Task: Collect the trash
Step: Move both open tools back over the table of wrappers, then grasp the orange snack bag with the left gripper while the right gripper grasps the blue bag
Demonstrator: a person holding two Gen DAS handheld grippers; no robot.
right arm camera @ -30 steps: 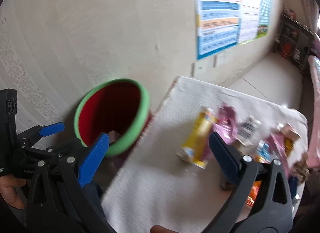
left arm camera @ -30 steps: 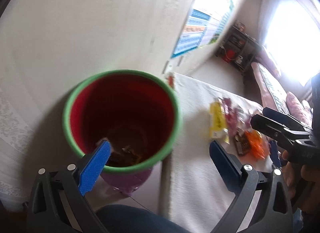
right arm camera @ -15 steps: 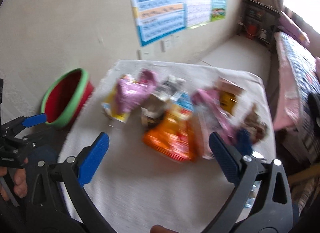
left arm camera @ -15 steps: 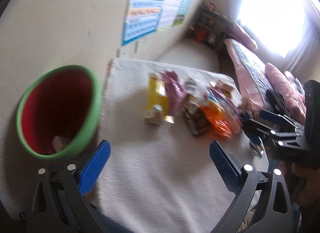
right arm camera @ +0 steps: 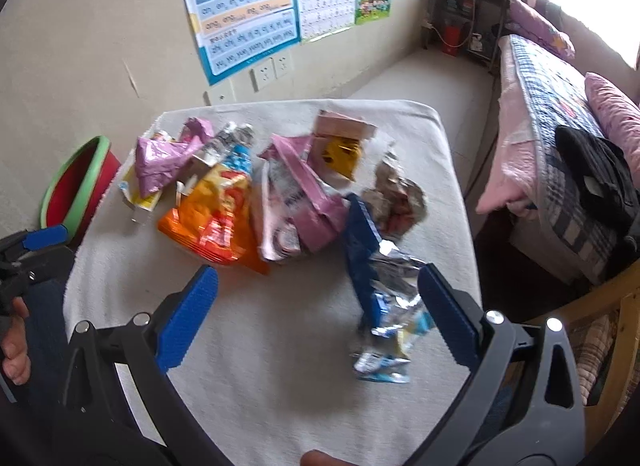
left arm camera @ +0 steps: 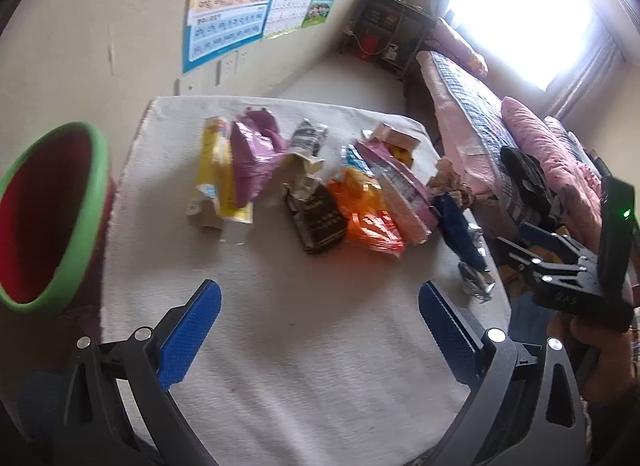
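Both hand-held grippers, left (left arm camera: 316, 314) and right (right arm camera: 318, 302), are held spread and empty above the tabletop (right arm camera: 280, 366). Wrappers (right arm camera: 216, 209) are piled mid-tabletop, overlapping and blurred. The bin (left arm camera: 48, 213) is cut off at the left edge.

A beige wall (right arm camera: 100, 25) runs along the left, with charts (right arm camera: 244, 13) taped to it and white sockets (right arm camera: 272, 69) just below. The table (right arm camera: 280, 346) wears a pale cloth and stands near this wall. A light floor (right arm camera: 436, 73) stretches back to a dark shelf (right arm camera: 464, 13) in the far corner, which holds small items, one of them red. On the right stands a bed (right arm camera: 556, 105) with a plaid cover, pink pillows (right arm camera: 616, 113) and something black lying on it. A window (left arm camera: 520, 13) above the bed glares bright white, with a curtain (left arm camera: 588, 73) at its side
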